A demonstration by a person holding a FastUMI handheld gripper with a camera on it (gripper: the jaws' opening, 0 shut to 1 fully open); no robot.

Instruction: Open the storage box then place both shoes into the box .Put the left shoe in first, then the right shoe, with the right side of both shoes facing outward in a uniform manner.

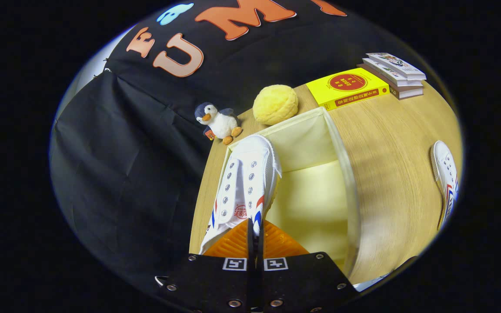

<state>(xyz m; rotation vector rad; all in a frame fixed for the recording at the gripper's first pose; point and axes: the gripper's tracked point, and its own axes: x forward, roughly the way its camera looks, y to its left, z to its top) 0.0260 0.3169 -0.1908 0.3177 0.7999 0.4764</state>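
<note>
1. One shoe (246, 187), pinched at its heel end by the closed gripper (254, 228), hangs over the open box (346, 174) near its left wall.
2. Second shoe (446, 182) lies on the table (389, 143), well apart.
3. Judged: box opened; neither shoe placed yet.

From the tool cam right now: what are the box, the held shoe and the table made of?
Storage box: pale cream fabric, matte, with soft, slightly bowed walls.
Held shoe: white canvas by its look, with metal eyelets and red-blue side stripes; the tool is shut on its tongue edge.
Table: light wood-grain surface, smooth, possibly laminate.
</note>
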